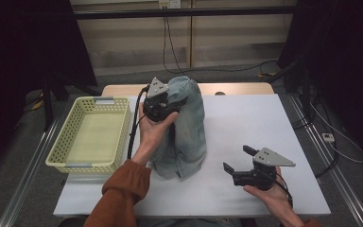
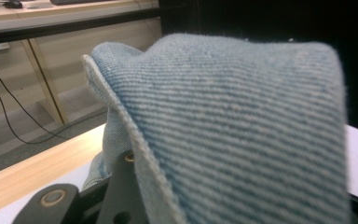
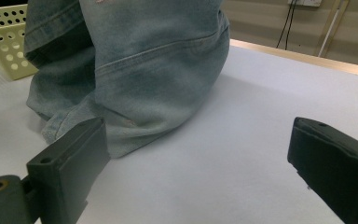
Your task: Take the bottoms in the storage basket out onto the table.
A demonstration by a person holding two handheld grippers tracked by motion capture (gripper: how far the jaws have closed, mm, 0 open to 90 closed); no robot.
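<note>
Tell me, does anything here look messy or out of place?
Only the jeans: held up at one end by the left gripper, they hang crumpled onto the table beside the basket. Nothing looks spilled or damaged.

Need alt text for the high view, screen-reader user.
The left gripper is shut on a pair of light-blue jeans, holding part of them up while the rest slumps on a white table. The right gripper rests open at the near right edge; a pale yellow basket sits at the left.
</note>
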